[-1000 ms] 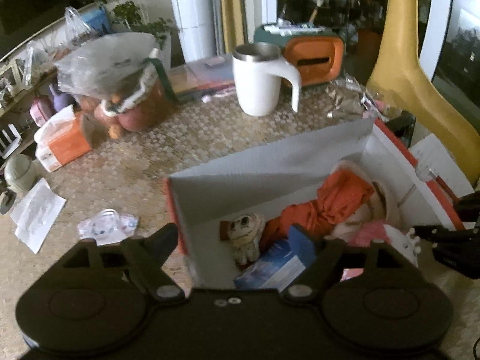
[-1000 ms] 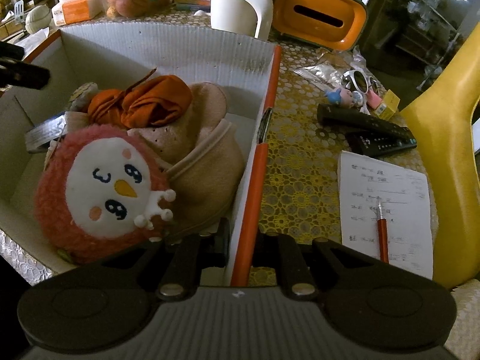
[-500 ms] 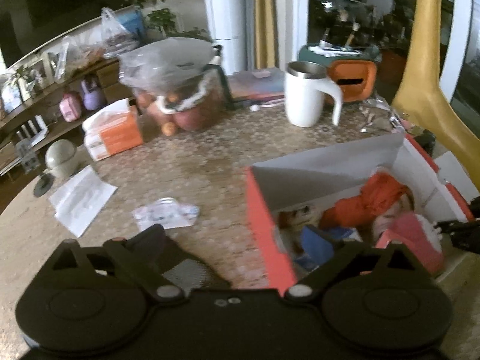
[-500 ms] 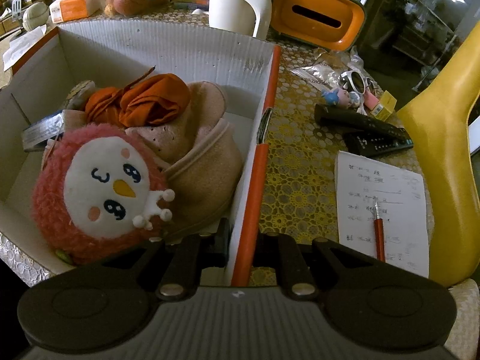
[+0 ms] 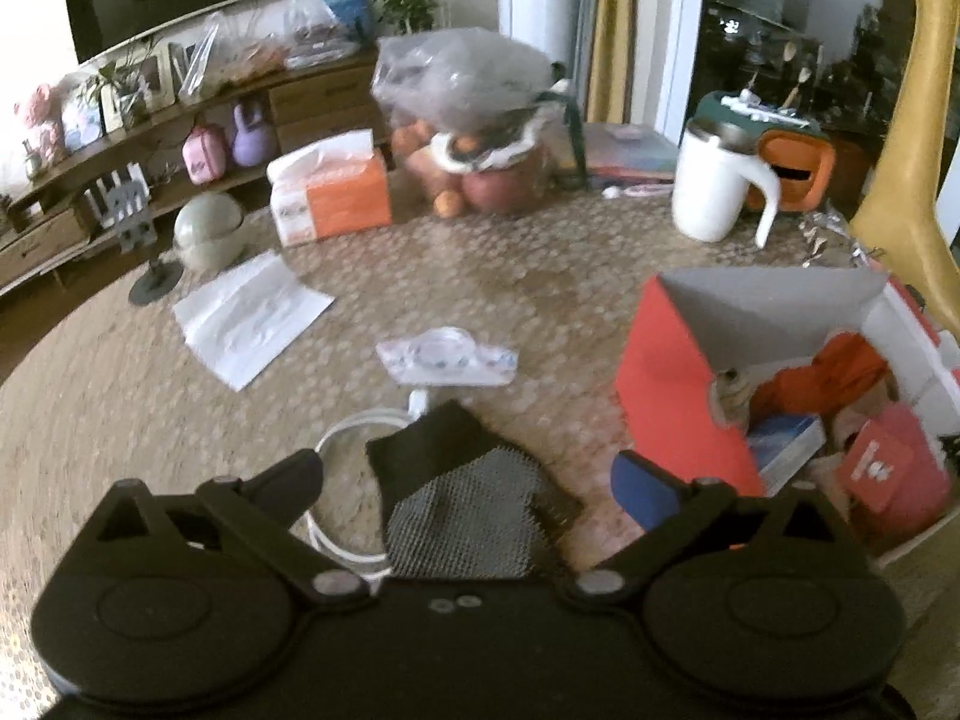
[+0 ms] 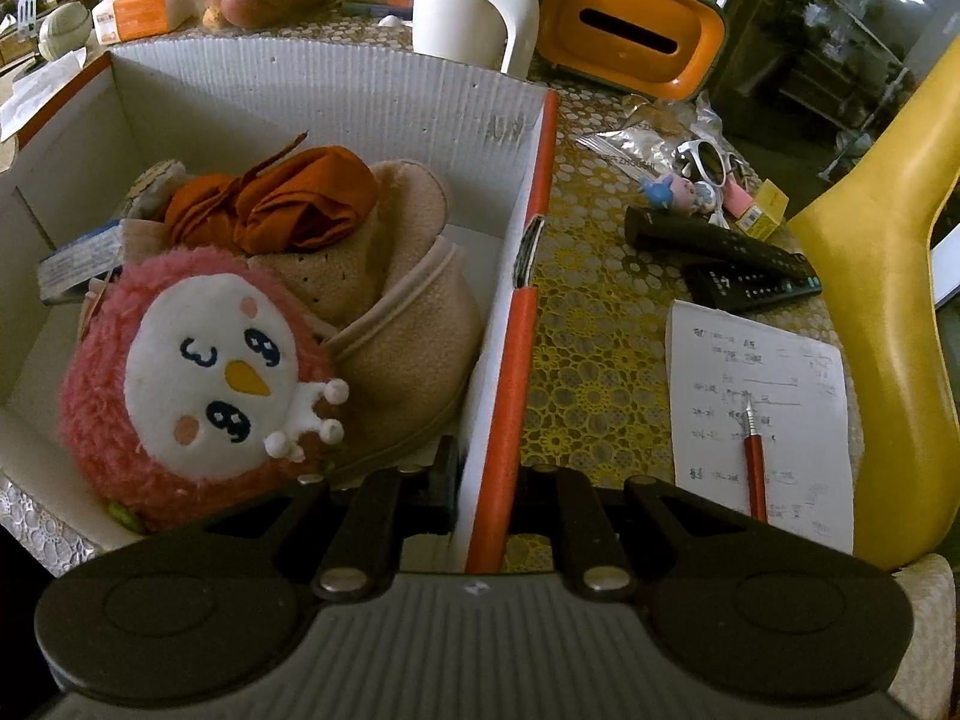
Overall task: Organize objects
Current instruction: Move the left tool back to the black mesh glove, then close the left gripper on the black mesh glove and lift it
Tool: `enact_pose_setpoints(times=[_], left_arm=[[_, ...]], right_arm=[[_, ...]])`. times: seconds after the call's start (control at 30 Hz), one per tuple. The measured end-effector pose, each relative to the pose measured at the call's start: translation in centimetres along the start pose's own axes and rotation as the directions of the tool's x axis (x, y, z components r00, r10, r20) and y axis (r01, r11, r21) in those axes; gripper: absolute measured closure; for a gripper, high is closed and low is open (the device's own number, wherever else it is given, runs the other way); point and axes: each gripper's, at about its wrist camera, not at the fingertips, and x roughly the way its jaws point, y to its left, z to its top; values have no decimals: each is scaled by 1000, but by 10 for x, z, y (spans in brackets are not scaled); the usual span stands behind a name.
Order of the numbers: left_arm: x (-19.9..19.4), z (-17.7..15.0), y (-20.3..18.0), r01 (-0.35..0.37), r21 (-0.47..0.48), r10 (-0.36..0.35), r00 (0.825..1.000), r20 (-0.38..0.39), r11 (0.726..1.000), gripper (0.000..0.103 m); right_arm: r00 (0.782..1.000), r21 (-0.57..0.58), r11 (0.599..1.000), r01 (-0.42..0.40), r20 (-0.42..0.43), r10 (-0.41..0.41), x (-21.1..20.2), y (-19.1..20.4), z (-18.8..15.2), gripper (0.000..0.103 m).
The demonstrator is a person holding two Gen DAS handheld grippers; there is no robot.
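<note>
The right gripper (image 6: 480, 480) clenches the red-and-white cardboard box's wall (image 6: 504, 360) – it could tear – while the left gripper's (image 5: 468, 480) empty jaws are opening over the black mesh glove (image 5: 474, 510).

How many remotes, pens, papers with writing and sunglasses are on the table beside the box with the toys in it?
Remote controls: 2
Pen: 1
Paper with writing: 1
Sunglasses: 1
Total: 5
</note>
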Motion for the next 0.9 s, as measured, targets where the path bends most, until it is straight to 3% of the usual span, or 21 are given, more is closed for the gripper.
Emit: enact_pose_setpoints(times=[0.3,0.63,0.9], left_arm=[[31,-25,16,-4,8,4,1000,-30,1000,1],[72,-26,23,-18,5,18,998,-66,1000,2],[97,-22,35,-22,-61,15,994,-112,998,15]], right_arm=[[1000,-2,1000,2,-5,-2,1,0,0,91],[1000,-2,1000,3,-13,-3,3,-2,0,90],[1000,-5,1000,2,-16,-2,4,-1,1,90]])
